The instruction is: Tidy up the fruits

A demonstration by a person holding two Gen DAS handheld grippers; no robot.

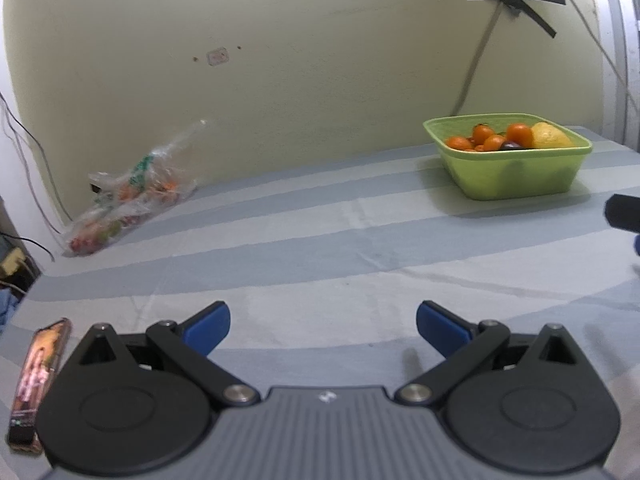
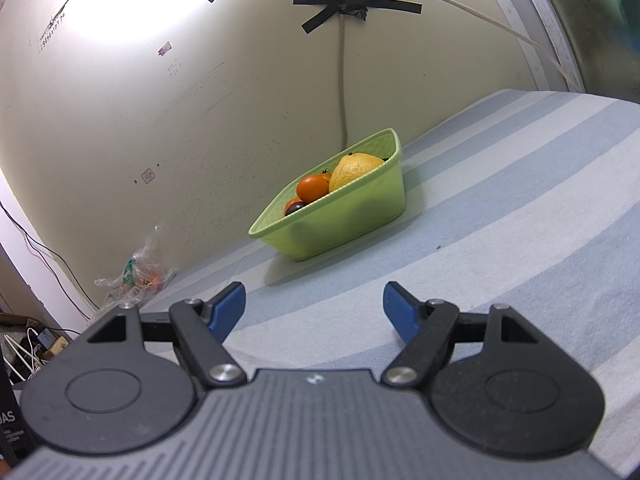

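Note:
A green plastic tub (image 1: 516,172) stands on the striped cloth at the far right; it also shows in the right wrist view (image 2: 352,216). It holds several orange fruits (image 1: 486,138), a dark plum (image 1: 510,145) and a large yellow citrus (image 1: 550,136) (image 2: 354,168). A clear plastic bag with more fruit (image 1: 128,196) (image 2: 136,276) lies against the wall at the far left. My left gripper (image 1: 323,326) is open and empty, low over the cloth. My right gripper (image 2: 314,308) is open and empty, facing the tub from a distance.
A phone (image 1: 38,380) lies on the cloth at my left gripper's left side. A dark part of the other gripper (image 1: 624,212) shows at the right edge. Cables are taped to the wall (image 2: 348,4) behind the tub. Wires and a plug strip (image 2: 44,340) lie past the cloth's left edge.

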